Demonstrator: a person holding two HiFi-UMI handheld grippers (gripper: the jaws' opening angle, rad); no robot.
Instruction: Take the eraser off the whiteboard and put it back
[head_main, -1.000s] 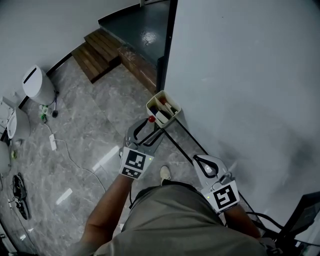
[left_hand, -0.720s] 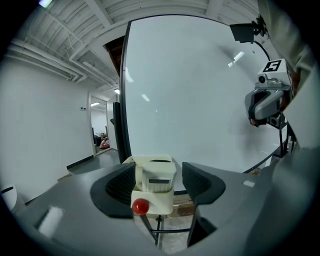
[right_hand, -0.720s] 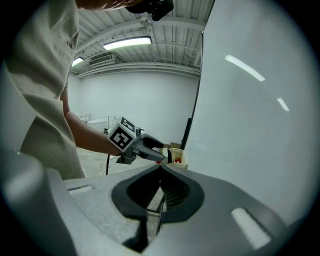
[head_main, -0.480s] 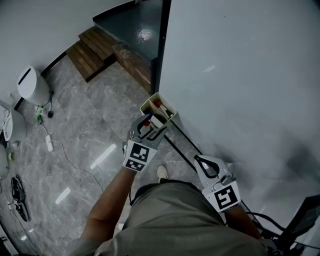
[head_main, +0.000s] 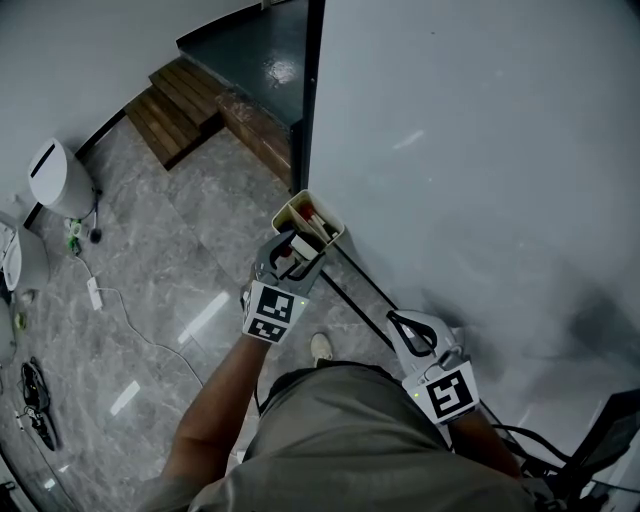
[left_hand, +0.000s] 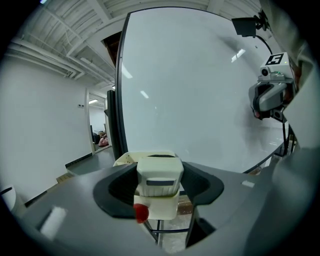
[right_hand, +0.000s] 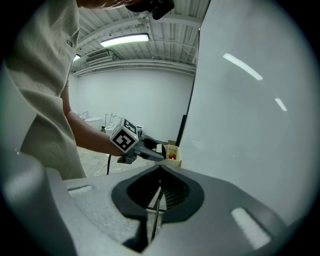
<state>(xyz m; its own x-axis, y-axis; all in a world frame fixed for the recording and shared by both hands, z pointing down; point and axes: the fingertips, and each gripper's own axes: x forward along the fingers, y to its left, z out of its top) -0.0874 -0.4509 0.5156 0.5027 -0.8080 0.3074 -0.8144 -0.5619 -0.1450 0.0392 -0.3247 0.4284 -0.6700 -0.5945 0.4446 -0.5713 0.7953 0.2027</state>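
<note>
A cream eraser with a grey slot sits between the jaws of my left gripper, at the near side of the cream basket. The jaws are closing around it, and I see no firm press. A red cap shows just below. From the head view, the left gripper reaches to the basket at the whiteboard's lower left corner, with the eraser inside its jaws. My right gripper is shut and empty near the board's lower edge. In its own view the right gripper has jaws that meet.
Wooden steps lie on the grey marble floor at the back. A white appliance and a trailing cable are on the left. The board's black stand bars run below the basket, near the person's shoe.
My left gripper moved forward to the basket, and its jaws now stand around the eraser. The right gripper has stayed about where it was.
</note>
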